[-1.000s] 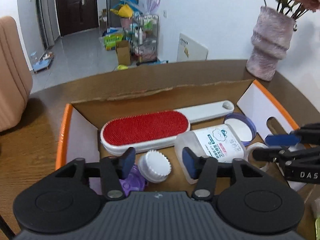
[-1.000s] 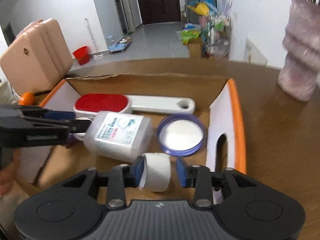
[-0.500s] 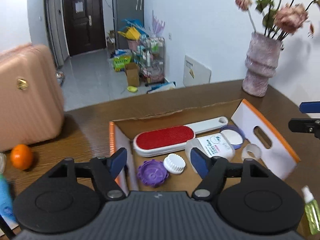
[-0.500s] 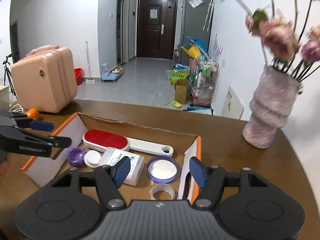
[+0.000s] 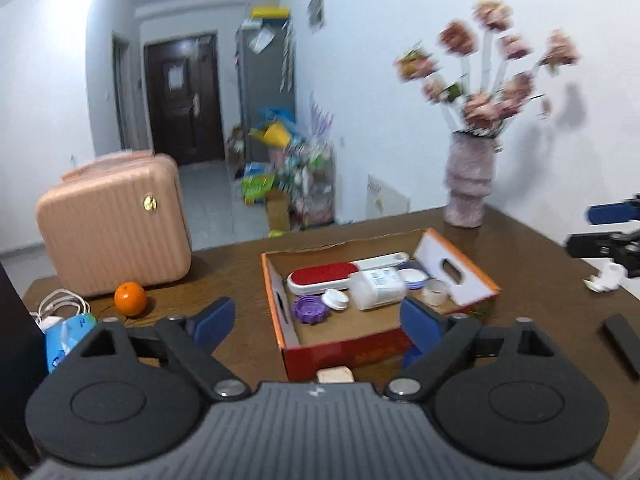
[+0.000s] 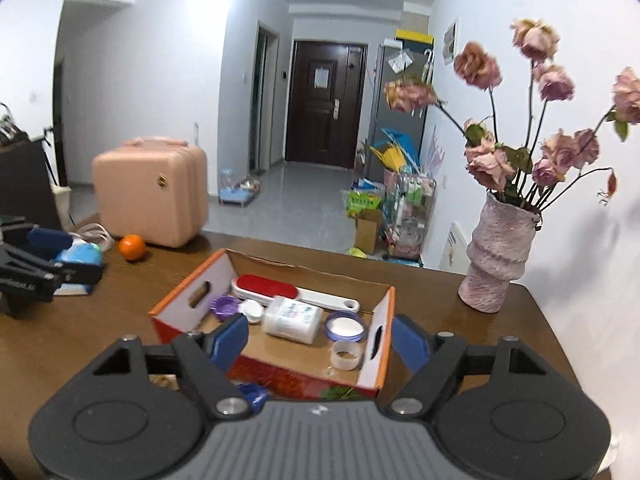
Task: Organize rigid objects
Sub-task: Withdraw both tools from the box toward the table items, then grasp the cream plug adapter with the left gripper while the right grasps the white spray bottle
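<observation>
In the middle of the brown table (image 6: 460, 312) sits the cardboard box (image 6: 380, 344), open at the top. Inside it lie a red brush (image 6: 266, 286) along the far wall, a white bottle (image 6: 294, 318) on its side next to the brush, a purple lid (image 6: 224, 306), a white cap (image 6: 253, 311), a blue-rimmed lid (image 6: 346, 327) and a roll of tape (image 6: 346, 354) in the near corner by the right wall.

The left gripper (image 5: 316, 322) hangs above the table in front of the box. Its fingers are spread wide and hold nothing. The right gripper (image 6: 320, 338) hangs in front of the box too, spread wide and empty.

Some things are not in the box. A small tan block (image 5: 335, 375) lies just in front of it, and a black bar (image 5: 622, 344) lies near the right edge of the table. An orange (image 5: 129, 299) sits by the pink suitcase (image 5: 114, 224) at the back left.

What could go wrong? The vase (image 6: 496, 256) of dry flowers stands at the back right corner. I think a fast swing of the right gripper could knock it over. The bottle is round and on its side, so a bump to the box could make it roll onto the lids. The tan block lies very near the box, so fingers coming down on it could hit the front wall and push the box.
</observation>
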### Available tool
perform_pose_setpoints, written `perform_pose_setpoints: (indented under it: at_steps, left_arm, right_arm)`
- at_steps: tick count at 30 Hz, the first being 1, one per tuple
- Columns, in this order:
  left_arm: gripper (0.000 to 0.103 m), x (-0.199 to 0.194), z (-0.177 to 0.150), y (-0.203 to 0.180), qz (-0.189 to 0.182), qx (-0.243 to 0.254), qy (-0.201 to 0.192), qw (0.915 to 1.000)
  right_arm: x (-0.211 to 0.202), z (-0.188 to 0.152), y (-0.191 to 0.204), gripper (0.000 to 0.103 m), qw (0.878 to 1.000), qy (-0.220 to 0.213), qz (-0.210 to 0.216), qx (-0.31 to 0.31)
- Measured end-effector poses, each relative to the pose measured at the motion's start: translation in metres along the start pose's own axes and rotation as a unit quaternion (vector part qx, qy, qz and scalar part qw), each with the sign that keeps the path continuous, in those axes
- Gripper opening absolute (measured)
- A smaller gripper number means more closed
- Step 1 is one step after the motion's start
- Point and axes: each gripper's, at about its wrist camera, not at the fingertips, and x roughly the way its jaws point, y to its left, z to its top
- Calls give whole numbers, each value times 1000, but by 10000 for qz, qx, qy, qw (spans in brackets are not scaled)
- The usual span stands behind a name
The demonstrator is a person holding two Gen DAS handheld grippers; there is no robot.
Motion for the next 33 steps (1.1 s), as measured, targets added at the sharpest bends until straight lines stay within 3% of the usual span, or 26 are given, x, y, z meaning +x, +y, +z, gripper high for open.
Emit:
perform_pose_setpoints:
  at_steps: [4,13,18,25,33]
  left_arm:
    - [95,-47,-41,-15,33,25,-284,9996]
    - [101,-111,-147,-43,87,-379,-569,9976]
    - [101,-104,-190,-47,68,-570,80,9983]
    - [101,-85,-187,-49,170,-615,148,9979]
    - [100,-23,-168,-60,115,-478,438,9978]
  right_arm:
    - [-38,-41,20,83,9996,-185,208,25]
    - [-96,-146,70,87,9981,-602,-136,26]
    - [-104,-188,79,87,9984,-442,-39,353]
    - [-89,-207,76,87,9993,-158,-150,288]
    - [-43,-204,50,85,9978,121,-158,632]
